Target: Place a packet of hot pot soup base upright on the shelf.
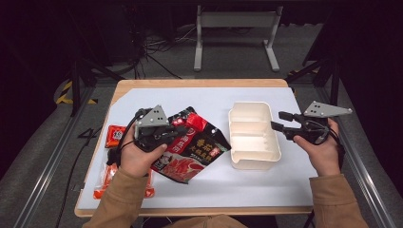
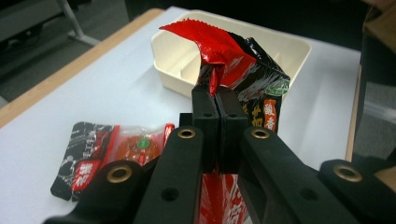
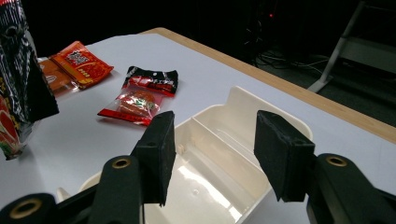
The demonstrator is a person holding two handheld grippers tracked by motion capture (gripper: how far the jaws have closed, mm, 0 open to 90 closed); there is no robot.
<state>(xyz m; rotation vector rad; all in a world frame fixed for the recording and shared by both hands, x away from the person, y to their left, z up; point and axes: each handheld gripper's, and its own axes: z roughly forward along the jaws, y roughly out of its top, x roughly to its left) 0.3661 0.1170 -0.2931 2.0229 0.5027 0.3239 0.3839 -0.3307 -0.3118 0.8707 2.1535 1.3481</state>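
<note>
On the white table (image 1: 247,185), a cream divided tray (image 1: 253,134) sits right of centre. Just left of it, the large red-and-black pouch (image 1: 192,147) is pinched at its crumpled top edge by the clenched left gripper (image 2: 217,100). The right gripper (image 3: 212,151) hovers above the tray's rim, jaws spread, grasping nothing.

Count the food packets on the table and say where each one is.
3: a large black-and-red pouch pinched in the left tool, a small packet near the table's left edge, and an orange packet under that forearm. More may be hidden.
</note>
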